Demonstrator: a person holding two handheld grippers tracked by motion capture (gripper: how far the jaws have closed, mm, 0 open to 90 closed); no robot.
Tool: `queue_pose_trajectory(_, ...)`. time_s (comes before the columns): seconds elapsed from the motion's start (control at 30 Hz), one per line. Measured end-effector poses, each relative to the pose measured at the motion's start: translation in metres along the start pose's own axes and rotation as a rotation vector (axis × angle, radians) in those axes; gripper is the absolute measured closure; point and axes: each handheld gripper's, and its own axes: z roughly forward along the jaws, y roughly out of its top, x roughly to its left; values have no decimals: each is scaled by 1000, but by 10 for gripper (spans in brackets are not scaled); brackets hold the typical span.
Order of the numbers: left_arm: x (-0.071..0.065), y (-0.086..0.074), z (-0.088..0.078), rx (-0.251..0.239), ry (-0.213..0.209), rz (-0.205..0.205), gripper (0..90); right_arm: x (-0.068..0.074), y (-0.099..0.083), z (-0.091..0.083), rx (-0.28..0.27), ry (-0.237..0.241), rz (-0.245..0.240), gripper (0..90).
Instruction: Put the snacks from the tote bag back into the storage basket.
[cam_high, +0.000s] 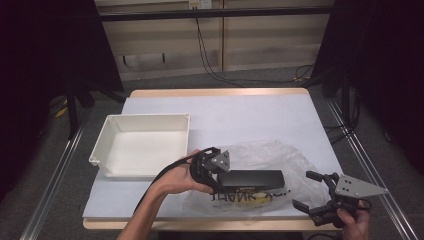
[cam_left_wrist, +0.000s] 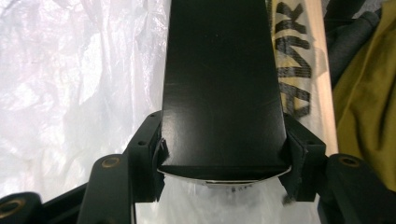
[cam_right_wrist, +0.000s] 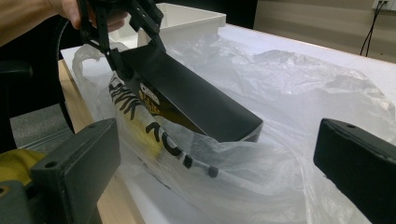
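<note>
Even overhead light brightens the table while the surrounding room stays dim; glare whitens the plastic bag (close-up jaws slightly soft), shadows faint.

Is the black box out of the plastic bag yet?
Partly: the left gripper clamps one end of the black box; its far end sits inside the plastic bag.

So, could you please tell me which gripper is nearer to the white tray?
Left. The left gripper, clamped on the black box, sits just beside the white tray; the right gripper is far across the plastic bag.
</note>
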Motion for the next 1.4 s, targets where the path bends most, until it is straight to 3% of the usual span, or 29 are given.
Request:
queue_pose_trajectory(0.2, -3, -4, -14, -11, 22, 0, 427, 0, 0, -1, -6, 2, -4, 1)
queue_pose_trajectory(0.67, -4, -10, -30, -119, 48, -12, 430, -1, -3, -2, -48, -6, -17, 0)
queue_pose_trajectory(0.8, -2, -12, -35, -151, 45, -13, 430, -1, -4, -2, -51, -13, -13, 0)
queue_pose_trajectory(0.97, 1, -15, -43, -157, 32, -11, 430, 0, -4, -1, -54, -15, -19, 0)
queue_pose_trajectory(1.2, 5, -21, -57, -222, 37, -44, 430, 0, -6, -2, -68, -14, -18, 0)
queue_pose_trajectory(1.4, 8, -20, -72, -227, 52, -35, 430, -1, -6, -1, -66, -14, -19, 0)
